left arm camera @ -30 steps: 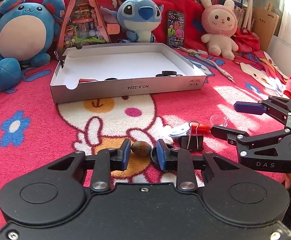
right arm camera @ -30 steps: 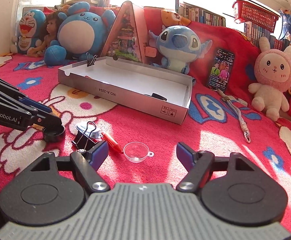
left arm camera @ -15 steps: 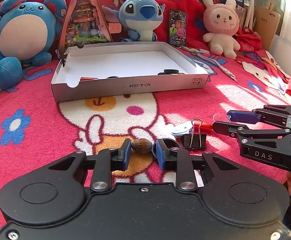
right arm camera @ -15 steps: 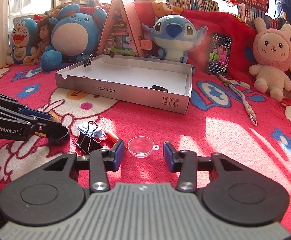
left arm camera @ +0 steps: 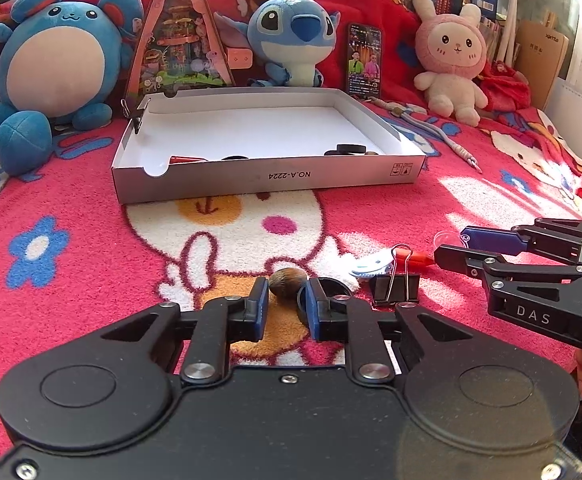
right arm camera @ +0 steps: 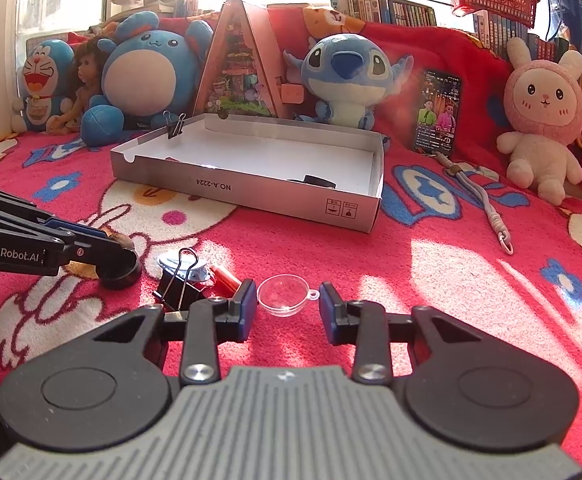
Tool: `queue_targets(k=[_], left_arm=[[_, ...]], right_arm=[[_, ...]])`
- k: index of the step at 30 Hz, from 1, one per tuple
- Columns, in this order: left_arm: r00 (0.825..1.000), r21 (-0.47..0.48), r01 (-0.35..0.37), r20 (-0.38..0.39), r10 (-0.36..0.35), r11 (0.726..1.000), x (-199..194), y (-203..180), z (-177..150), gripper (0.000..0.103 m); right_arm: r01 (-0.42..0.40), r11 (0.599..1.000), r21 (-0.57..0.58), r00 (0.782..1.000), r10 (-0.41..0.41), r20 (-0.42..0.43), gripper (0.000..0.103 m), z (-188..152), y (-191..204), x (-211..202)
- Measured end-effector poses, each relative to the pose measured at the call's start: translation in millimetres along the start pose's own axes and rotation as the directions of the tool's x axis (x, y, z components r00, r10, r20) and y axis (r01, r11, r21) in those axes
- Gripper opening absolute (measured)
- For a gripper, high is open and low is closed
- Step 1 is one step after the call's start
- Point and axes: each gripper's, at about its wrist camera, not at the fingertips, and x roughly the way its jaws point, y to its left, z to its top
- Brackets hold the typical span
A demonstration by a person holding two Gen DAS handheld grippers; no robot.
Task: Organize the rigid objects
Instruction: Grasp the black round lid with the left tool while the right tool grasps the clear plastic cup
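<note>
My left gripper [left arm camera: 287, 294] is shut on a small brown nut-like piece [left arm camera: 287, 278] low over the red blanket. A black round cap [left arm camera: 329, 288] lies just right of its fingertips. My right gripper [right arm camera: 287, 294] is closing around a clear plastic half-dome [right arm camera: 283, 300]. The dome lies on the blanket between the pads, and neither pad presses on it. Between the two grippers lie a black binder clip [right arm camera: 179, 284], a red stick [right arm camera: 225, 278] and a white-blue disc [right arm camera: 185, 266]. Further back stands the shallow white cardboard box [left arm camera: 271, 178], holding black discs and a red piece.
Plush toys, a triangular picture box [left arm camera: 179, 36] and a phone [left arm camera: 365, 60] line the back of the bed behind the box. A grey lanyard [right arm camera: 487, 200] lies to the right. A small binder clip [right arm camera: 175, 126] is clipped on the box's far left corner.
The right gripper's jaws have narrowed from wide apart to close around the clear dome. The left jaws have tightened slightly on the brown piece. Neither hand has shifted.
</note>
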Motion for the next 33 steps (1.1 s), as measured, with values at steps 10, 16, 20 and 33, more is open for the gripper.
queue_targets(k=[10,16,20,33], left_arm=[[0.999,-0.067,-0.028,0.041,0.031,0.997,-2,6,7,0.027],[0.999,-0.019,-0.042,0.023,0.043,0.999,-1,1,4,0.029],[0.999,0.008,-0.042,0.009,0.042,0.999,5,-9,1,0.029],[0.998,-0.042,-0.056,0.022,0.057,0.998,11,-7,6,0.031]], right_arm=[[0.009,1.000,0.019,1.000,-0.009,0.001,0.040,-1,-1,0],[0.015,0.999,0.028,1.000,-0.015,-0.002,0.041,-1,-4,0],[0.014,0.999,0.036,1.000,-0.014,-0.006,0.041,-2,-4,1],[0.013,0.999,0.032,1.000,-0.013,-0.007,0.041,-3,-1,1]])
